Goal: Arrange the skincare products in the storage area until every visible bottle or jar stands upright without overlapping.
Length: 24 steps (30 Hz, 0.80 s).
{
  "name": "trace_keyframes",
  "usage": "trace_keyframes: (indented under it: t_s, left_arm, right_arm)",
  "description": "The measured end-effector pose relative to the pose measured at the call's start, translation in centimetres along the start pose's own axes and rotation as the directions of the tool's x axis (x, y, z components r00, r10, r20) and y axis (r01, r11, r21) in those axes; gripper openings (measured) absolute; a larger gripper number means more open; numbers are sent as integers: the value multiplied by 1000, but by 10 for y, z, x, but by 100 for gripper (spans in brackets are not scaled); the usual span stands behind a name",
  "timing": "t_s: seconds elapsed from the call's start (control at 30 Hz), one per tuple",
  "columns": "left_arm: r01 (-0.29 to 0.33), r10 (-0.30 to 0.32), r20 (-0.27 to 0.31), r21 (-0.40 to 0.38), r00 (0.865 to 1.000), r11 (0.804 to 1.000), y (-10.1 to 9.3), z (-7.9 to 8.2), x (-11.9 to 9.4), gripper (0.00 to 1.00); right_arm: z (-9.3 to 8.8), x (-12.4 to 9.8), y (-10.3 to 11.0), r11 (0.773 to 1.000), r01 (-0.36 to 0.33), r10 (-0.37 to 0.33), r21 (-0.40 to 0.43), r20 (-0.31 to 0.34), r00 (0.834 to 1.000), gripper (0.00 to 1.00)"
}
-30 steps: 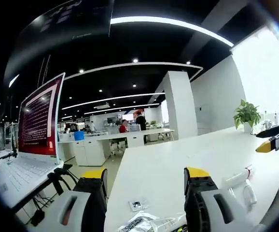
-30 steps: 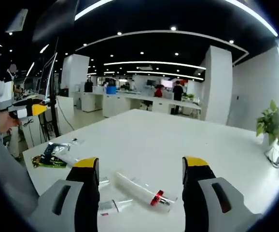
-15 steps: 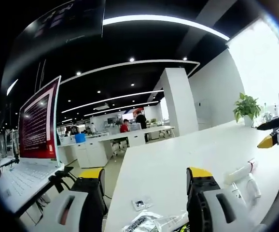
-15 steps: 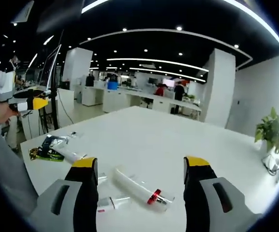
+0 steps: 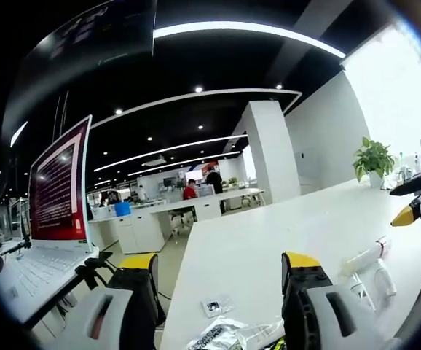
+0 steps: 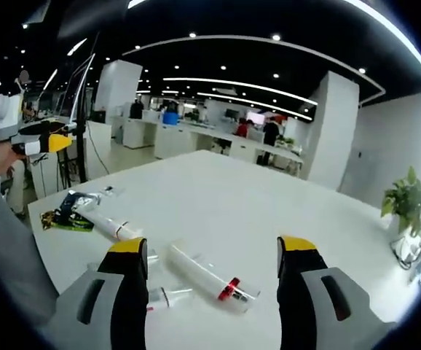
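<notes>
A long white tube with a red band (image 6: pixel 205 277) lies flat on the white table (image 6: pixel 269 211), just beyond my open right gripper (image 6: pixel 210 246), which holds nothing. A second white tube (image 6: pixel 113 226) lies to its left, and a small clear bottle (image 6: pixel 168 296) lies near the left jaw. In the left gripper view the red-banded tube (image 5: pixel 363 256) and a small white bottle (image 5: pixel 382 278) lie at the right. My left gripper (image 5: pixel 221 264) is open and empty above the table's near corner. The right gripper (image 5: pixel 414 207) hangs at that view's right edge.
Crumpled plastic packaging (image 5: pixel 218 335) and a small packet (image 5: pixel 215 305) lie by the left jaws. Dark and green wrapping (image 6: pixel 65 216) sits at the table's left corner. A laptop (image 5: pixel 56 186) stands on a stand to the left. A potted plant (image 6: pixel 404 204) is at the far right.
Both cameras have shifted slightly; the right view sits a little higher over the table. The tubes and bottles lie where they were, and both grippers stay open.
</notes>
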<state>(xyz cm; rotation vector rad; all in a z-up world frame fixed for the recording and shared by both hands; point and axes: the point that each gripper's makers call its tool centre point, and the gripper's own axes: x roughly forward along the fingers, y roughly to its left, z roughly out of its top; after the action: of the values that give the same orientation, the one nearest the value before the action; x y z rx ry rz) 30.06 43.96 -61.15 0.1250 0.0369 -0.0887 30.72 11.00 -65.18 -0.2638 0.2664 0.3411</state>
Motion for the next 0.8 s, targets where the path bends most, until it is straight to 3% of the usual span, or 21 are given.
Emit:
trace_keyframes:
  t_s: [0.8]
  left_arm:
    - [-14,14,-5,-2,1000,1000,5,-2,-2,74]
  right_arm:
    - [-2,-6,-3,1000,20,-20,-12,-18,1000,70]
